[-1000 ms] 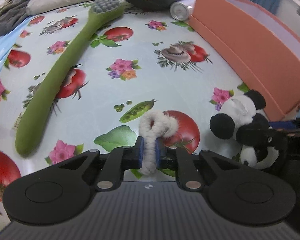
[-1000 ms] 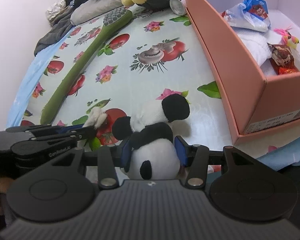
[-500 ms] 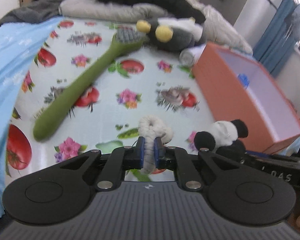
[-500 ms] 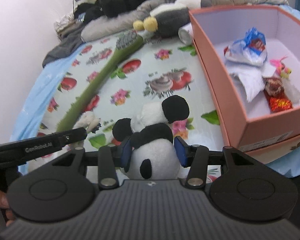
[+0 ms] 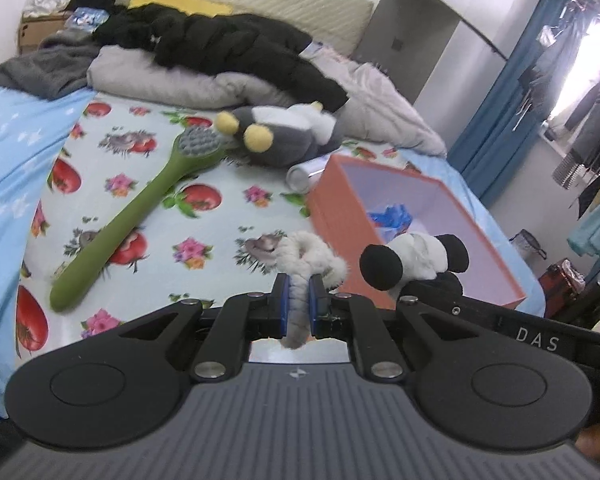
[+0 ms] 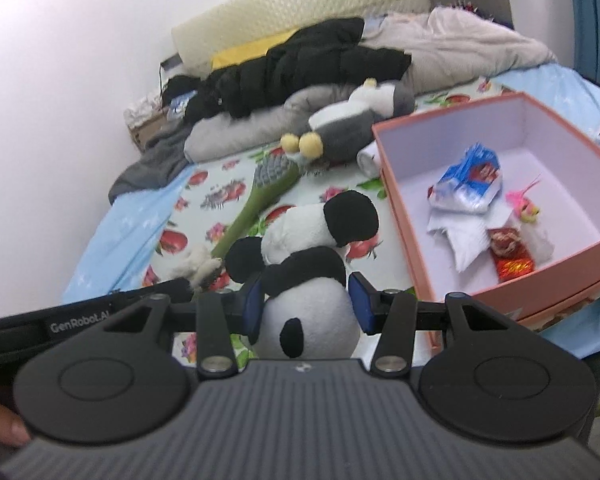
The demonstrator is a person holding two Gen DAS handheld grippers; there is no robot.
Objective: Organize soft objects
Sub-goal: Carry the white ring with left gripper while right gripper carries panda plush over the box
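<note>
My left gripper (image 5: 299,300) is shut on a small white fuzzy plush (image 5: 306,260) and holds it above the bed. The plush also shows in the right wrist view (image 6: 198,266). My right gripper (image 6: 303,306) is shut on a panda plush (image 6: 308,280), held above the bed; it also shows in the left wrist view (image 5: 416,258). An open orange box (image 6: 400,216) stands to the right, with a blue wrapper (image 6: 470,178), tissue and small toys inside. A long green plush toothbrush (image 5: 140,210) and a grey penguin plush (image 5: 276,140) lie on the bed.
The bed has a fruit-print cover (image 5: 204,216) with a blue sheet (image 5: 4,168) at the left. Black and grey clothes (image 5: 220,52) pile at the head. A white roll (image 5: 306,170) lies behind the box. Blue curtains (image 5: 496,120) hang at the right.
Both grippers have risen from the bed with their plushes and tilted up, so the box interior and the head of the bed now show.
</note>
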